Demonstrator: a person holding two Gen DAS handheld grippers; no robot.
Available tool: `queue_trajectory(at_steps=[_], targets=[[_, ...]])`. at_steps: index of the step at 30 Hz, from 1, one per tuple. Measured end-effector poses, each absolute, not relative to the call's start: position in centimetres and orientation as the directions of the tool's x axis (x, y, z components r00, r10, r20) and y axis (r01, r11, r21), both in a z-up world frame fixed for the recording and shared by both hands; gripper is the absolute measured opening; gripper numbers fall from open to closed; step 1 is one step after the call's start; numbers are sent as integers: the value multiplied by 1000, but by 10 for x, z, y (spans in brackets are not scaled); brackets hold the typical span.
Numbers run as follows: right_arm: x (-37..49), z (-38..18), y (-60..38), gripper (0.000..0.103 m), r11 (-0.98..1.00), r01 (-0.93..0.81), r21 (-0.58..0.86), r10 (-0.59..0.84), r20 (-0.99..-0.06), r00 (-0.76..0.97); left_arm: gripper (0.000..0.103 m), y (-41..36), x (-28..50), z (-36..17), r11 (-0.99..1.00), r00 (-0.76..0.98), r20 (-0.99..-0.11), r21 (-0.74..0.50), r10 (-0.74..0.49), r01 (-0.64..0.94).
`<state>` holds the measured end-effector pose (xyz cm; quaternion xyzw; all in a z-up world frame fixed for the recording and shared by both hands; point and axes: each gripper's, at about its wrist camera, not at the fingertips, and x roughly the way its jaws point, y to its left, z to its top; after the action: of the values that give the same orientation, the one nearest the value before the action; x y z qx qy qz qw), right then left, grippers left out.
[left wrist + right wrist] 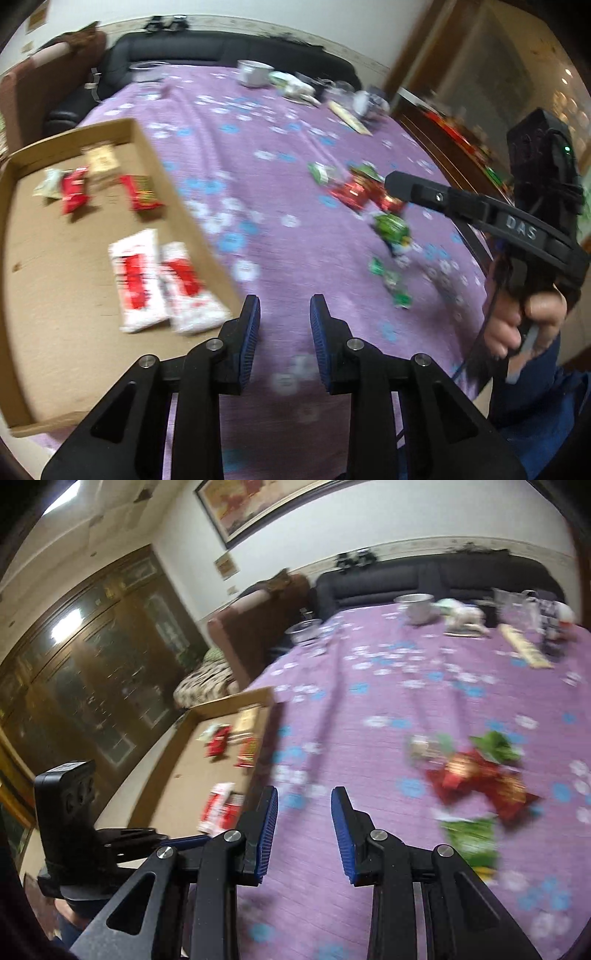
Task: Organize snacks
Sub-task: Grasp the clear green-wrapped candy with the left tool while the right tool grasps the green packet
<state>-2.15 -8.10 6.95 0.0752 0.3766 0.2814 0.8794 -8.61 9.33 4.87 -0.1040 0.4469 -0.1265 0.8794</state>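
Both sets of fingers, left gripper (284, 317) and right gripper (304, 812), slightly parted, holding nothing; heading for loose snack pile (476, 775), aiming low, then cardboard tray (147, 147).

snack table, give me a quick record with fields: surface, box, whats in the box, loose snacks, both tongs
surface: purple flowered tablecloth
box: shallow cardboard box at the cloth's left edge
in box: two white-and-red packets side by side, small red packets and a tan packet behind them
loose snacks: pile of red and green wrappers on the cloth, outside the box
left tongs: open, nothing between the pads
right tongs: open, nothing between the pads
far end: white cup, other clutter too blurred to name
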Motion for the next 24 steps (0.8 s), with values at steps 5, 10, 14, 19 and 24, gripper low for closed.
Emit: queue_trajectory(at_steps=[5, 10, 14, 19, 24], targets=[[-32, 60, -128, 33, 875, -369, 312, 482, -629, 610, 25, 56, -76, 39, 932, 509, -781, -305, -361, 194], [-30, 43, -156, 33, 904, -303, 301, 427, -648, 631, 25, 26, -73, 31, 911, 458, -789, -338, -410, 235], [-25, 33, -172, 33, 911, -261, 320, 411, -652, 638, 25, 7, -69, 33, 896, 439, -781, -370, -444, 248], [-14, 20, -189, 33, 912, -184, 368, 395, -663, 636, 25, -22, -53, 36, 897, 425, -792, -353, -438, 267], [-8, 11, -202, 33, 899, -140, 415, 404, -662, 631, 25, -47, -35, 21, 915, 385, -837, -304, -389, 263]])
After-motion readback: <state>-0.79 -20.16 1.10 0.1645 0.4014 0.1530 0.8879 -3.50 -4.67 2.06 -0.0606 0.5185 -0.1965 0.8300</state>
